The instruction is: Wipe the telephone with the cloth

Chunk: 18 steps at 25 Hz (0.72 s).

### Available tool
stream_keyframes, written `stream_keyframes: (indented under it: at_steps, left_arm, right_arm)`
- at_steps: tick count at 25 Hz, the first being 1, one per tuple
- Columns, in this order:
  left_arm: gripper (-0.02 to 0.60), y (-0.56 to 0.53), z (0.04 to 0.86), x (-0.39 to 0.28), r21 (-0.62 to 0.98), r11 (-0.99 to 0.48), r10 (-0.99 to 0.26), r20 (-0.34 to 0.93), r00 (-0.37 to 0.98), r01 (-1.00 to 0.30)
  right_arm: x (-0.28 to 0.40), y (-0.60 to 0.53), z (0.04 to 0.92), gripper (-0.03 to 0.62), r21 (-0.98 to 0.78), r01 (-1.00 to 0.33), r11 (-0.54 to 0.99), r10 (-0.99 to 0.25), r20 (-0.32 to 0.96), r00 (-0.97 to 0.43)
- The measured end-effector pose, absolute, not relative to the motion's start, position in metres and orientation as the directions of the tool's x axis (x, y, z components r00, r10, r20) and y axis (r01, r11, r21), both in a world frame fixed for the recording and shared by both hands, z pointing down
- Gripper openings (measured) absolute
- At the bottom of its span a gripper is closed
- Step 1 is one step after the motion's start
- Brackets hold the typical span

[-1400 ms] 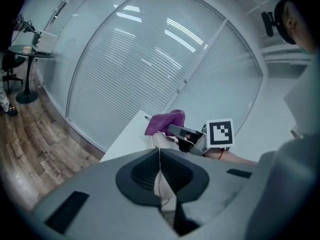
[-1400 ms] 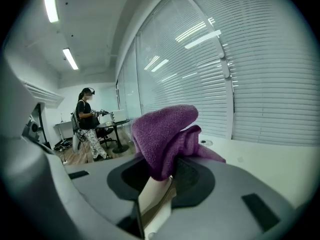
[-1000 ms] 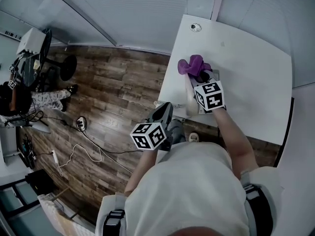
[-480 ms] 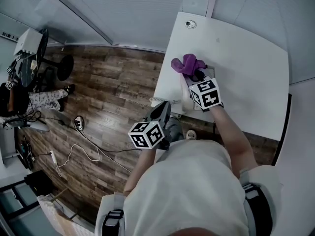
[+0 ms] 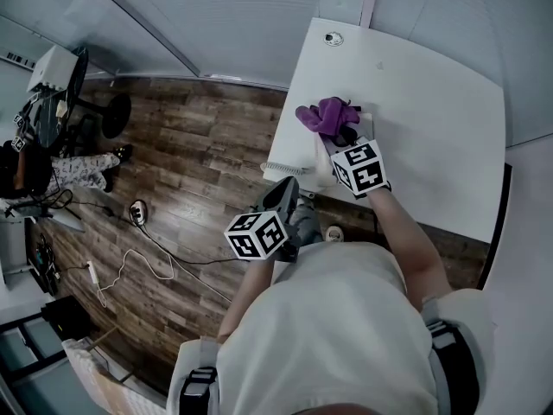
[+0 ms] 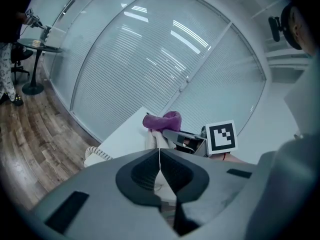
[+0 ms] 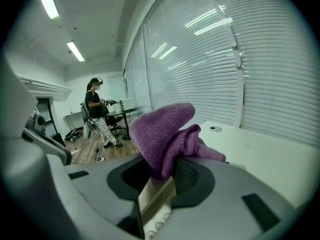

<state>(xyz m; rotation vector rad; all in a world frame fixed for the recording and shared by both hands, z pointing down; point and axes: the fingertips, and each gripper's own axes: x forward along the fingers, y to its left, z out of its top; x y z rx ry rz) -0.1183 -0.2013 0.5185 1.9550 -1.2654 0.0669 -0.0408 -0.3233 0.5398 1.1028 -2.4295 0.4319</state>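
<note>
Head view: white table bearing telephone, blinds behind, wood floor beside.

A white table fills the upper right of the frame, with a round grommet near its top corner. At its left edge lies a white telephone, its coiled cord at the table's rim. The right gripper, at centre frame, points up-frame over the telephone, a purple cloth bunched at its tip. The left gripper hangs just below the cord, off the table, above the wooden floor. Cables trail at lower left; another person's legs show at the left edge
</note>
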Motion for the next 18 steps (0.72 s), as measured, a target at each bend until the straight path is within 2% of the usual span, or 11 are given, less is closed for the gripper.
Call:
stream_keyframes:
  at_steps: [18]
  left_arm:
    - [0.023,-0.171,0.515,-0.11,0.581,-0.199,-0.751,0.427,0.504,-0.789]
  right_arm:
    - [-0.04,-0.273,0.549,0.117,-0.084,-0.732,0.676,-0.589,0.535,-0.605]
